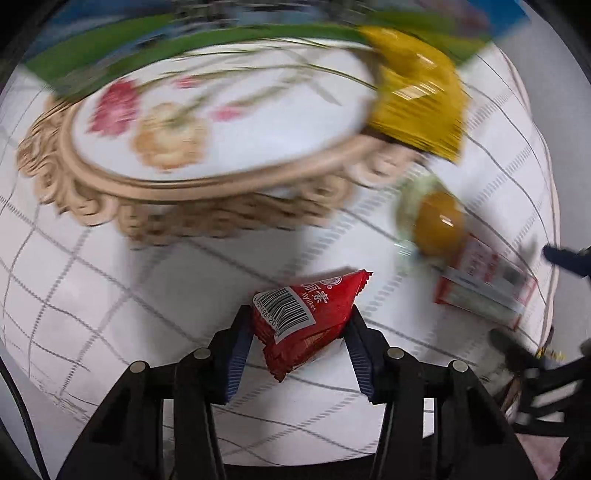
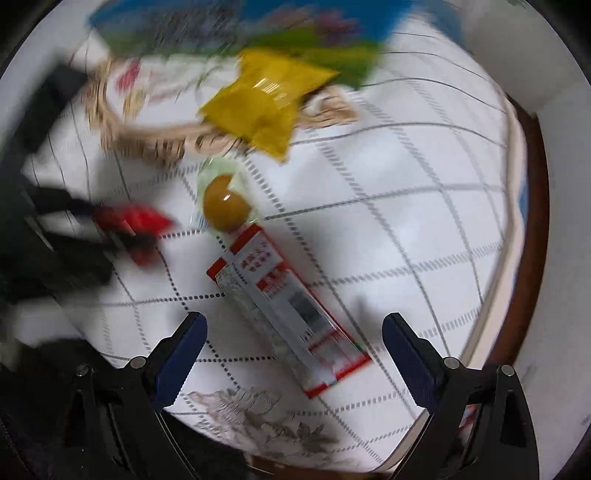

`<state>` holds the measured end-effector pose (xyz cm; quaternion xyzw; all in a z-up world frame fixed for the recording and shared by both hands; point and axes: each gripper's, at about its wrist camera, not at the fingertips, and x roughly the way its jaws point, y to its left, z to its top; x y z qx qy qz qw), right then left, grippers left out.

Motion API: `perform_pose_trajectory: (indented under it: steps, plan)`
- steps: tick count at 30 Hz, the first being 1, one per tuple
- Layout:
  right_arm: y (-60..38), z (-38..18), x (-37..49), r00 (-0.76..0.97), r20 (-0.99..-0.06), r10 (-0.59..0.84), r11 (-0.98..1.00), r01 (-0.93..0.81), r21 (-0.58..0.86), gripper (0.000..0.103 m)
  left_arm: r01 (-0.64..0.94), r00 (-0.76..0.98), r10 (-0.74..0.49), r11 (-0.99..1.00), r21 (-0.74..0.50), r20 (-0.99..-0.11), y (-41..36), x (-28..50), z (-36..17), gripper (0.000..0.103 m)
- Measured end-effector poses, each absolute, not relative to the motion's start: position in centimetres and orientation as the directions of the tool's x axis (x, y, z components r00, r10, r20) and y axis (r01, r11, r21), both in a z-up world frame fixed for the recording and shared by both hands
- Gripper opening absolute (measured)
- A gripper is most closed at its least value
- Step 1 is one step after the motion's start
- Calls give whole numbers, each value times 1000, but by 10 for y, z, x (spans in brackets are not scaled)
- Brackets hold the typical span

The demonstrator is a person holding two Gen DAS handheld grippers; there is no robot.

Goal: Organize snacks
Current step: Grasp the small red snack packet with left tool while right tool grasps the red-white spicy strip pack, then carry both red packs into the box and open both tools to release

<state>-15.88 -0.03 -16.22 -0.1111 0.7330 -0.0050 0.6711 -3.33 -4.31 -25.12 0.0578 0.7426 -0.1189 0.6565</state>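
Observation:
My left gripper point(image 1: 299, 328) is shut on a small red snack packet point(image 1: 306, 317) with a barcode and holds it above the tablecloth, in front of an oval flowered tray point(image 1: 207, 184). A yellow packet point(image 1: 417, 96) lies on the tray's right rim. My right gripper point(image 2: 295, 347) is open over a long red-and-white pack point(image 2: 288, 310) lying on the cloth between its fingers. A clear-wrapped orange round snack point(image 2: 225, 206) lies just beyond that pack. The left gripper with the red packet point(image 2: 136, 229) shows blurred at the left of the right wrist view.
A white cloth with a grey grid point(image 2: 388, 221) covers the table; its wooden edge point(image 2: 532, 258) runs down the right. A green and blue printed sheet point(image 1: 258, 33) lies behind the tray. The long pack point(image 1: 484, 284) and orange snack point(image 1: 436, 225) lie right of the left gripper.

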Motion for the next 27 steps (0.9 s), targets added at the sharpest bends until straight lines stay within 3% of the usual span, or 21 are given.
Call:
perform_pose_trajectory:
  steps: [5,8,12,14,19,21,25,26,27]
  plan:
    - [9,-216,-151,-244,-947,-210,971,-161,-174,97,201,-135,-125,968,-150,-983,-23,-29,-255,47]
    - [-3,-214,-148,-238,-949,-208,977,-10,-212,84,201,-139,-157,962,-183,-978,-17,-33,-259,49]
    - [-35,-196,-152,-171,-985,31,929,369,-35,80,192,-178,-204,952,-238,-963,-5,-32,-270,56]
    - [-42,-191,-156,-117,-982,147,879,471,75,80,196,-191,-211,949,-248,-959,-5,-32,-274,57]
    - [-28,-187,-160,-125,-990,64,915,403,9,84,214,-153,-169,956,-199,-974,-11,-29,-276,56]
    - [-19,-193,-160,-143,-990,20,935,352,-32,84,222,-121,-140,961,-165,-983,-18,-28,-269,50]
    - [-7,-198,-166,-132,-990,-55,949,301,-93,83,218,-89,-110,968,-127,-990,-41,-31,-265,49]
    - [-5,-197,-167,-121,-990,-69,949,299,-103,78,217,-88,-108,968,-125,-990,-43,-32,-264,48]
    - [-3,-195,-169,-105,-991,-82,948,300,-110,62,218,-85,-105,968,-121,-991,-47,-34,-262,48]
